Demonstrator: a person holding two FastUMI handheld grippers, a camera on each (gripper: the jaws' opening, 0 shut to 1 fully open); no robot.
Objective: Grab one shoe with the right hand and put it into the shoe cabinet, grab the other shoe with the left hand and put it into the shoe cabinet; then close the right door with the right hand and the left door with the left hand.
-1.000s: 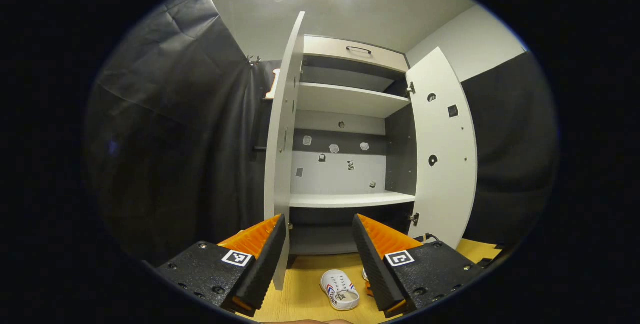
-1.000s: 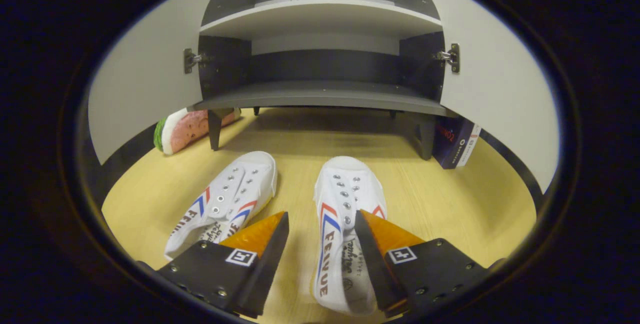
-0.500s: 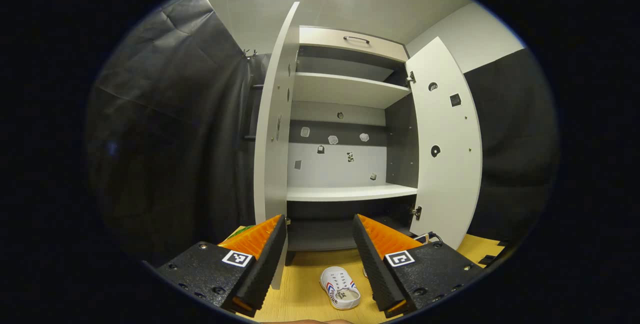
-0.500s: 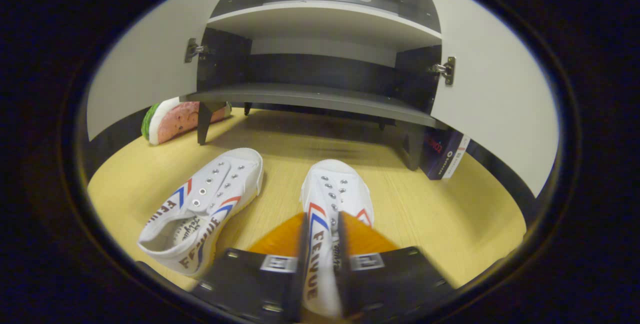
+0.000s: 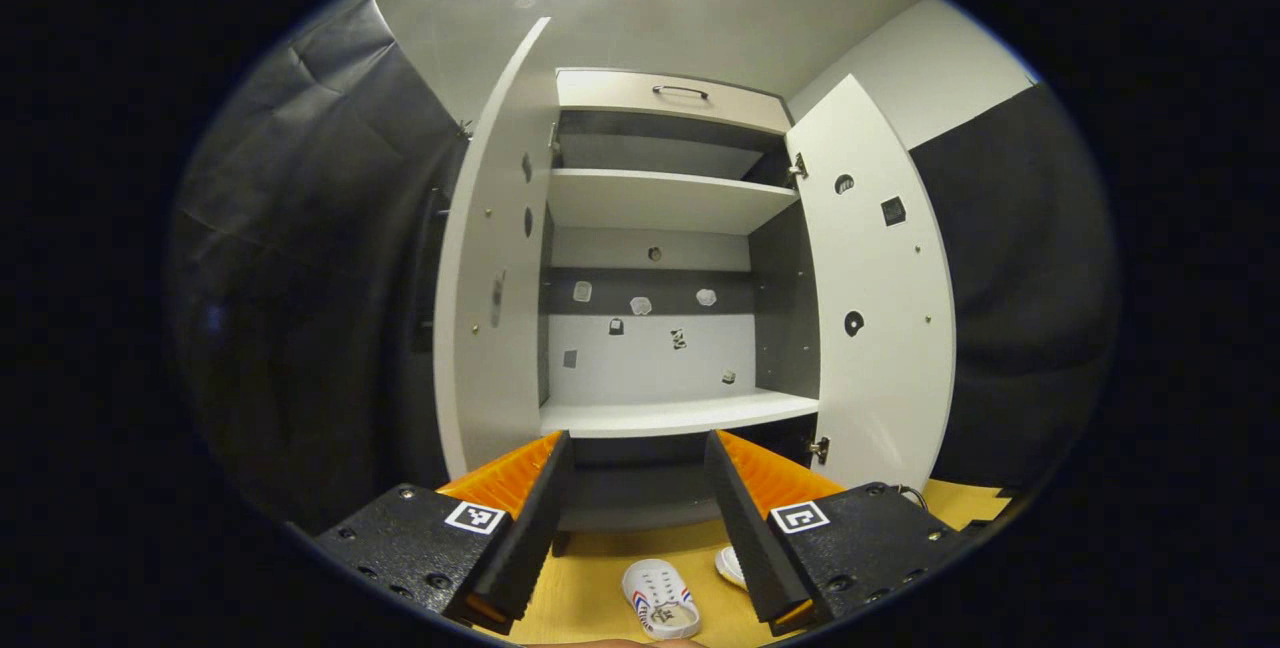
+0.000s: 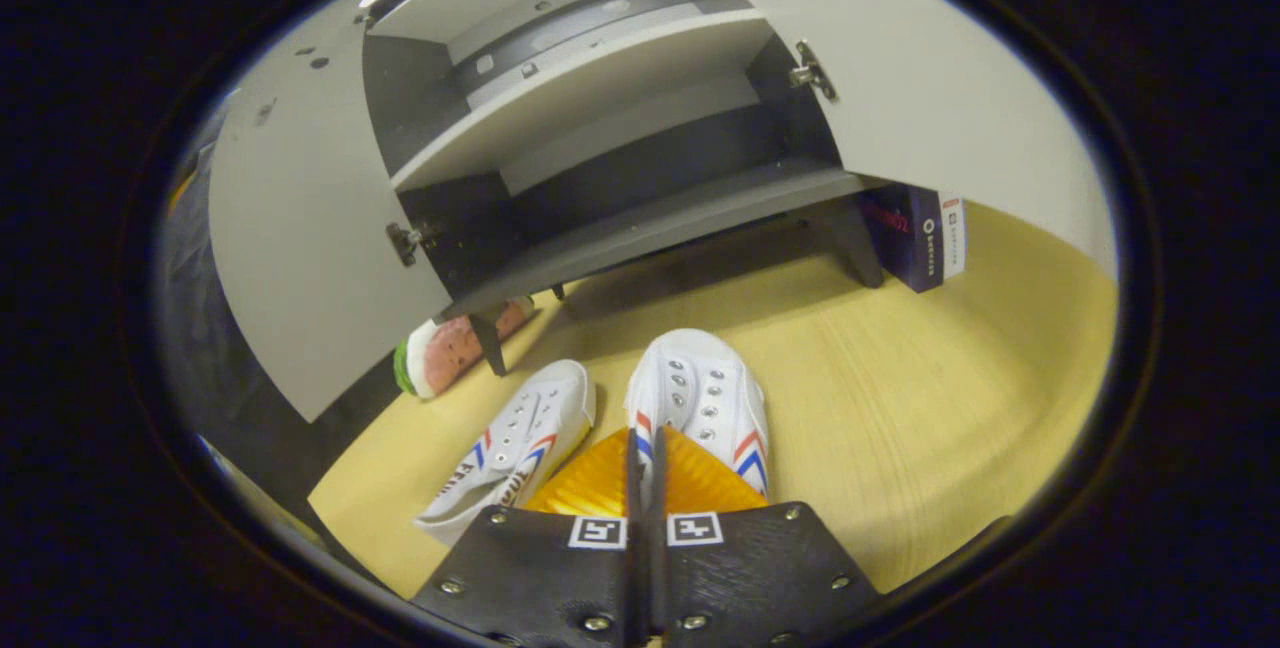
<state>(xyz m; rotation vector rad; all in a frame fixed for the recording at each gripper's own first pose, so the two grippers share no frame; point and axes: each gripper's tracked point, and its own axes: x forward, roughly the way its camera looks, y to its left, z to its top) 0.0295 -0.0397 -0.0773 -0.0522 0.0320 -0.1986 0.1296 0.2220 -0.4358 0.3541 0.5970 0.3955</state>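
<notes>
Up close, right claw (image 6: 645, 468) clamps one shoe (image 6: 700, 398) — left claw (image 5: 635, 488), fingers apart, faces the open cabinet (image 5: 650, 198).

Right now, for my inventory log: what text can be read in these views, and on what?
Other shoe: side lettering, partly hidden, too blurred to read.
Dark box: red print, too small to read.
Held shoe: stripes, no lettering in sight.
No text reads clearly.

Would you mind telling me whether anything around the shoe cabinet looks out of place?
A watermelon-slice toy lies on the floor by the shoe cabinet's front left leg, beside the left door, and a dark box stands behind the right door. Neither belongs with the shoes.
</notes>
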